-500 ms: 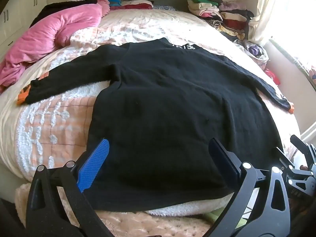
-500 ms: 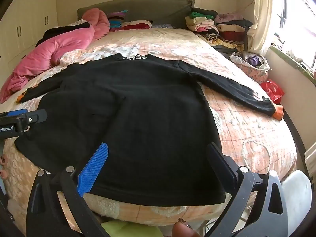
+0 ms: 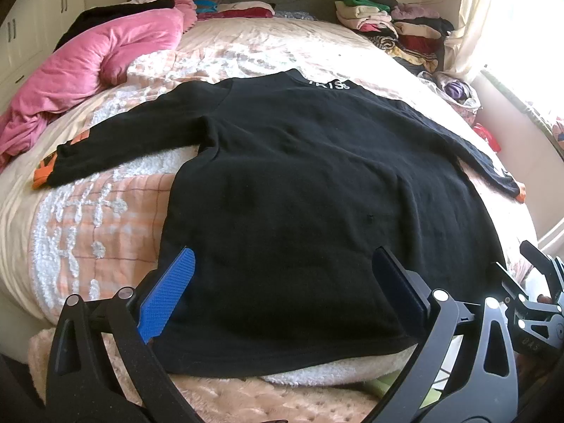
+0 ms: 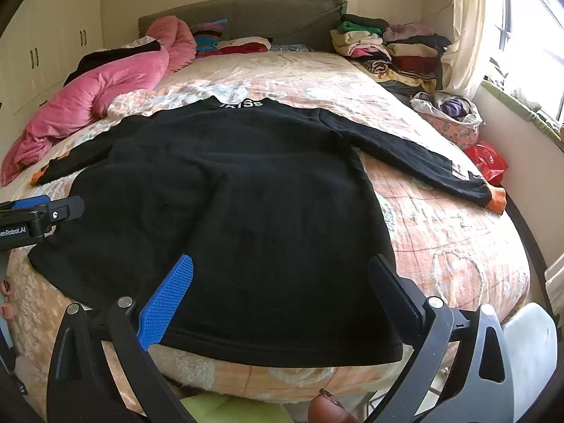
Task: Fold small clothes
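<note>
So you're at the start: the black sweater (image 3: pixel 317 194) lies spread flat on the bed (image 3: pixel 105 218), sleeves out, nothing folded. Your left gripper (image 3: pixel 282 289) and right gripper (image 4: pixel 278 289) hover at its hem, jaws apart and empty. Next, probably pinch a sleeve and fold it inward.

Daylight floods through a curtained window (image 4: pixel 511 35) onto a bed (image 4: pixel 440 232) with grey headboard (image 4: pixel 246 14); white wardrobes (image 4: pixel 53 46) stand opposite.
</note>
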A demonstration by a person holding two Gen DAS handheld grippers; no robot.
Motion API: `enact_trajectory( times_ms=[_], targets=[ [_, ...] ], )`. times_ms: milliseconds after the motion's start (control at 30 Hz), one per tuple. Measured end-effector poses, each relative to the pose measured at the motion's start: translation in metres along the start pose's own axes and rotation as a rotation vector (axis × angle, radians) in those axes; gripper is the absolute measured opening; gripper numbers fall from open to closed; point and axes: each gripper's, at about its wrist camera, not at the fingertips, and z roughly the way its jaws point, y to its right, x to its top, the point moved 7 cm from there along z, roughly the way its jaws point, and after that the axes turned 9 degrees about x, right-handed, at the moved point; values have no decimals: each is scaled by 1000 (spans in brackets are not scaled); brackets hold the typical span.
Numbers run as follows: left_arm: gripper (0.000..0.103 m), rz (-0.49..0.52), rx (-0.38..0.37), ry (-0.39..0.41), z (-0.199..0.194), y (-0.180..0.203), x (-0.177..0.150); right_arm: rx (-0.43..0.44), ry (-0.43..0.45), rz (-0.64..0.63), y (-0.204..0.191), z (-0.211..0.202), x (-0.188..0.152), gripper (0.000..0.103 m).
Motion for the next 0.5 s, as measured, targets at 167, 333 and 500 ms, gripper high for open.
enact_trajectory(
  times_ms=[167,333,500],
  targets=[
    [95,1,-2,2,1,2,-1,8,-2,-2,0,1,1,99],
    [95,0,1,2,0,3,-1,7,-1,-1,1,1,1,99],
    [95,-1,1,5,1,3,-2,10,-2,-1,0,1,1,99]
  ],
)
